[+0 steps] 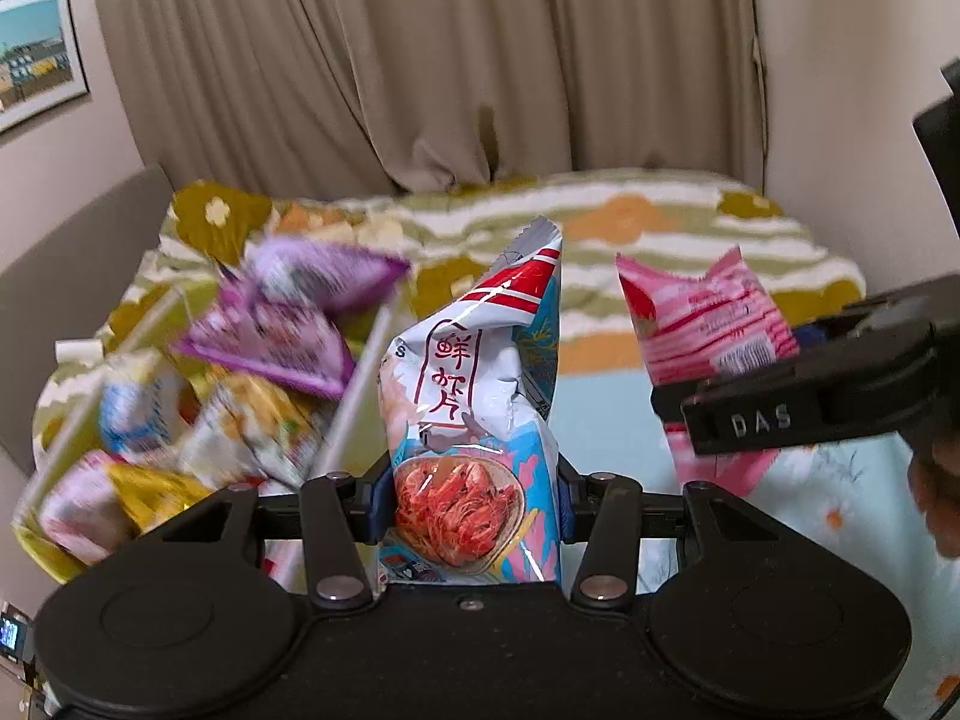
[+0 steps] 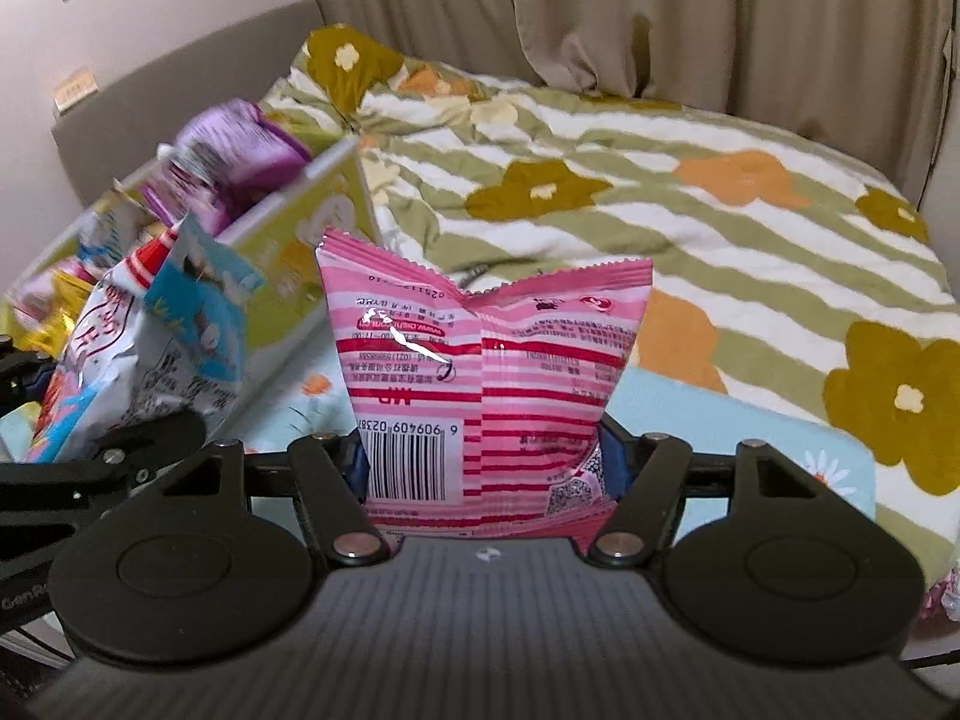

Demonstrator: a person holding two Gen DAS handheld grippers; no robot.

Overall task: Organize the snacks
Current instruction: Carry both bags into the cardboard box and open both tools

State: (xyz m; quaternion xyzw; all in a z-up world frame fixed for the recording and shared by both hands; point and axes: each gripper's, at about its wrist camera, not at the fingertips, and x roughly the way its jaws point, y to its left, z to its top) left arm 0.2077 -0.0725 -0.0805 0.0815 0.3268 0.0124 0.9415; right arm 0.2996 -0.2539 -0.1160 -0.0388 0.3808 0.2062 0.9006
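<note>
My left gripper (image 1: 474, 504) is shut on a white and blue shrimp-chip bag (image 1: 474, 372), which stands upright between its jaws above the bed. To its right, my right gripper (image 2: 483, 468) is shut on a pink striped snack bag (image 2: 486, 360), barcode side facing the camera. In the left wrist view the pink striped bag (image 1: 702, 324) shows at the right. The shrimp-chip bag (image 2: 150, 348) hangs just left of it in the right wrist view. An open yellow-green box (image 2: 288, 240) on the left holds several snack packs, a purple bag (image 1: 282, 324) on top.
A quilt (image 2: 660, 210) with green stripes and flowers covers the bed. A light blue flowered cloth (image 2: 750, 438) lies under the grippers. Beige curtains (image 1: 480, 60) hang behind the bed. A grey headboard (image 2: 180, 78) stands at the left. A framed picture (image 1: 36, 54) hangs on the wall.
</note>
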